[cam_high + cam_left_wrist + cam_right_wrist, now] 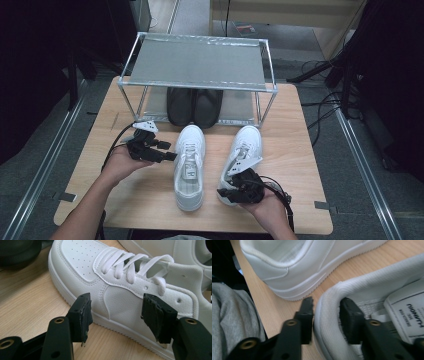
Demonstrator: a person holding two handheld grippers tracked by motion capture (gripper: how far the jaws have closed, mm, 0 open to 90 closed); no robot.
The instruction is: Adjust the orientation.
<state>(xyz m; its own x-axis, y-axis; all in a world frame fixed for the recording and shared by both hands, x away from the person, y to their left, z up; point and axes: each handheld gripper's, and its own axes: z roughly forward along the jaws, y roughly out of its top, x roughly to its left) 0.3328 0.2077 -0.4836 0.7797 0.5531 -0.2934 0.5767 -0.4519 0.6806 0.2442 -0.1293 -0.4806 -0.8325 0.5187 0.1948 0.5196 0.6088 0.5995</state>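
Note:
Two white sneakers lie on the wooden table [150, 200]. The left sneaker [190, 165] [82, 267] points toward the rack. My left gripper [169, 150] [117, 305] is open just to its left, jaws facing its side panel without touching it. The right sneaker [246, 145] [372, 282] is tilted, its heel toward me. My right gripper [231, 188] [325, 305] is shut on its padded heel collar, one jaw outside and one inside the shoe. The left sneaker's heel [294, 262] shows beyond it.
A metal-framed shoe rack [200, 62] stands at the back of the table, with a pair of black shoes [195, 105] on its lower shelf. The person's grey clothing [232, 315] is at the near table edge. Cables [112, 145] trail from the grippers.

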